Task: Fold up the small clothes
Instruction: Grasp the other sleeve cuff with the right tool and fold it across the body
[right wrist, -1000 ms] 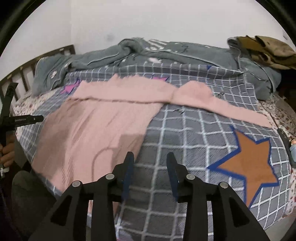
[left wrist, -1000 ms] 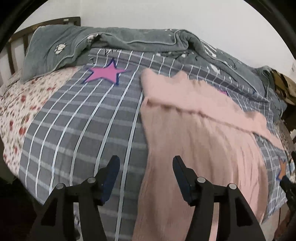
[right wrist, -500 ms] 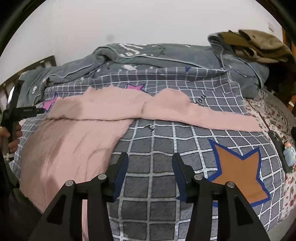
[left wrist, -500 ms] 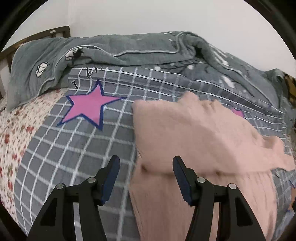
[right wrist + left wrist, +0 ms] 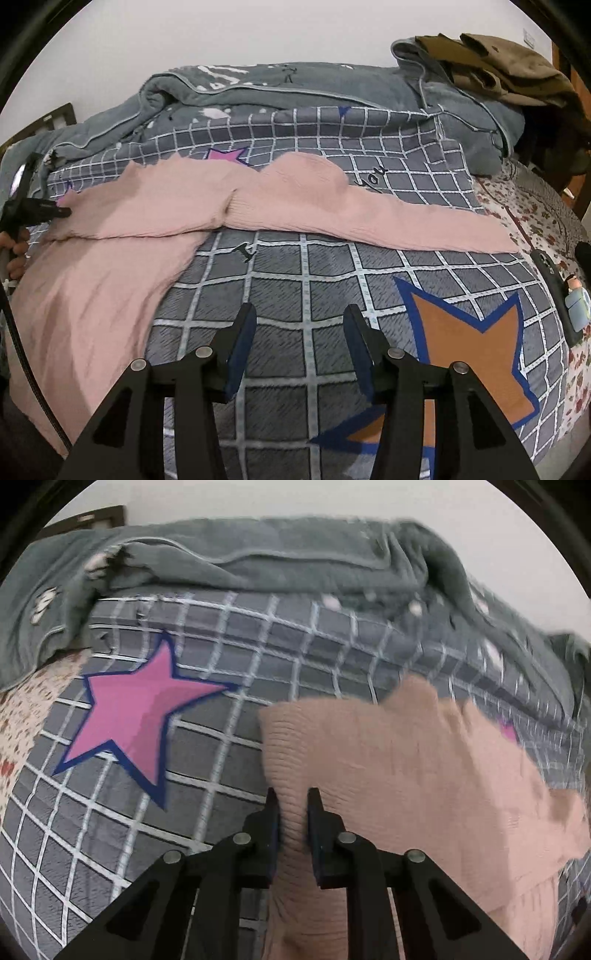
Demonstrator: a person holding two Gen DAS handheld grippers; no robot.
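Note:
A pink knit garment (image 5: pixel 122 236) lies spread on a grey checked bed cover (image 5: pixel 306 258), one sleeve folded across the top and the other stretched to the right (image 5: pixel 424 225). In the left wrist view my left gripper (image 5: pixel 292 805) is shut on the garment's left edge (image 5: pixel 388 760), with a ridge of pink fabric pinched between the fingers. The left gripper also shows at the far left of the right wrist view (image 5: pixel 40 212). My right gripper (image 5: pixel 301 328) is open and empty above bare cover, to the right of the garment's body.
A rumpled grey quilt (image 5: pixel 258 92) lies along the back of the bed, with brown clothes (image 5: pixel 509 66) piled at the back right. A phone and a small figure (image 5: pixel 569 295) lie at the right edge. A pink star (image 5: pixel 140 716) and an orange star (image 5: pixel 469 343) mark the cover.
My left gripper moved forward and down to the garment's left edge and closed on it. My right gripper advanced a little over the cover and stayed open.

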